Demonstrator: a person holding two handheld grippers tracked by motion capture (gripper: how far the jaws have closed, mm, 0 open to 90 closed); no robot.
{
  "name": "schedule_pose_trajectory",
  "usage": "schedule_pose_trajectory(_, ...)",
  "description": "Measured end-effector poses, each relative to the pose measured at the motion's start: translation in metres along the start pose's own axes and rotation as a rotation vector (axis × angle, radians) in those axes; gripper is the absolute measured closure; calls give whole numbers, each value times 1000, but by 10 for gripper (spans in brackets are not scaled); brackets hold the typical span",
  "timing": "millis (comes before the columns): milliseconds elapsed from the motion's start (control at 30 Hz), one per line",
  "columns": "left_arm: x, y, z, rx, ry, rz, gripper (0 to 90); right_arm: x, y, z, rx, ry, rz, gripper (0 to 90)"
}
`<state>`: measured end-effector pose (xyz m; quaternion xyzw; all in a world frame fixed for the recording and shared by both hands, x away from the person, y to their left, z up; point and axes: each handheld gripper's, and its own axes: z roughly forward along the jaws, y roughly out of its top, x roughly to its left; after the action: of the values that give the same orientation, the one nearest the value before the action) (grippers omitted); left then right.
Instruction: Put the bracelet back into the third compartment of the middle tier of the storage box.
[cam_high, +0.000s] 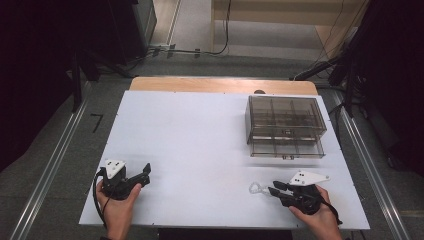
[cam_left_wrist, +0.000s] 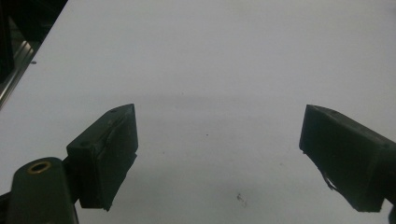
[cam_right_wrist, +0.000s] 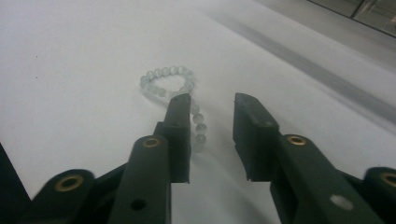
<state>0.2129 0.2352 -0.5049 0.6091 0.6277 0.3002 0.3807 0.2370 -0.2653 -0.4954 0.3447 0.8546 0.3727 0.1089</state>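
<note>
1. White tabletop (cam_high: 200, 150) fills my working area, with dark equipment and a grey floor around it. I take the clear drawer box (cam_high: 285, 126) at the far right of the table as my landmark; its lowest drawer looks pulled out a little toward me.

2. My judgement of progress: this is the very start of a pick. The bead bracelet (cam_high: 257, 189) lies flat on the table, on the near side of the drawer box and well apart from it. Nothing has been lifted, and I see nothing of its kind in the box, though its smoky walls make that hard to tell.

3. What is left, as I read it: close on the beads, lift them, carry them toward the drawer box and set them down there. That destination is my guess from the open drawer.

4. Right gripper (cam_high: 274, 189): it sits just nearer than the box and beside the bracelet, which lies at its tips. In the right gripper view (cam_right_wrist: 212, 105) the jaws stand partly apart with a narrow gap. The strand (cam_right_wrist: 169, 81) runs past the inner face of one jaw, its loop lying just beyond the tips. I cannot tell whether that jaw touches the beads; they are not clamped.

5. Left gripper (cam_high: 146, 175): far across the table from the drawer box, at the near edge. In the left gripper view (cam_left_wrist: 219, 135) its jaws are wide apart over bare table, holding nothing.
</note>
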Motion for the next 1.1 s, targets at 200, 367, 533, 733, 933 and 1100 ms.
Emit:
schedule_pose_trajectory(200,0,0,0,1,1,-2,120,2,0,2,27,23,-15,776)
schedule_pose_trajectory(367,0,0,0,1,0,-2,120,2,1,2,31,30,-22,814)
schedule_pose_trajectory(533,0,0,0,2,1,-2,120,3,1,2,33,31,-26,826)
schedule_pose_trajectory(733,1,0,0,2,-2,-3,120,3,2,-1,17,19,-25,831)
schedule_pose_trajectory(933,1,0,0,0,-1,-5,120,1,2,-5,-7,2,-12,832)
schedule_pose_trajectory(1100,1,0,0,1,-2,-5,120,-1,3,-10,-35,-13,-4,832)
